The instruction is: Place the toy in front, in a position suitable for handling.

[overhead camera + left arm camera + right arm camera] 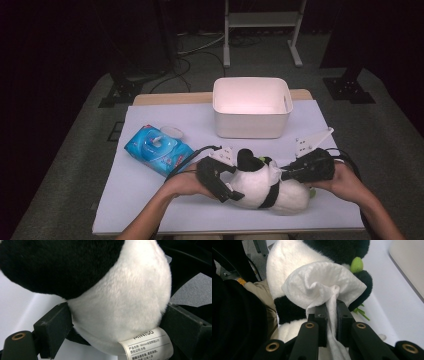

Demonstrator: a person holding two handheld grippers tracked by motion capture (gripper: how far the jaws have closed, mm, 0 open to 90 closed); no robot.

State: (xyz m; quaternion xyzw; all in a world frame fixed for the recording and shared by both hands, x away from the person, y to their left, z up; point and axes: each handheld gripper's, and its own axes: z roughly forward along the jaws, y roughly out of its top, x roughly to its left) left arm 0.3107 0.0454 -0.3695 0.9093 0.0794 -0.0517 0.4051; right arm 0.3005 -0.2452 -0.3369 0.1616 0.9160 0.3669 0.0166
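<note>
The black-and-white plush panda toy (265, 187) is being held lying on the desk's pale lavender sheet (150, 200), between the two claws, near the front edge. Its white rump is being clamped by the left claw (231, 184), whose two black jaws are being pressed into the fur on either side, with a white sewn-in label (147, 345) hanging just beneath. A crumpled white wet wipe (324, 287) is being pinched by the right claw (332, 315), its jaws clenched on the wipe's twisted tail, while the bunched part is being laid against the panda's white body beside a small green plush leaf (357, 265). Farther out, a blue wet-wipe pack (157, 149) with its lid flipped open is being left to the left of the toy, and a white rectangular plastic bin (251, 107) is standing behind it, well apart.
</note>
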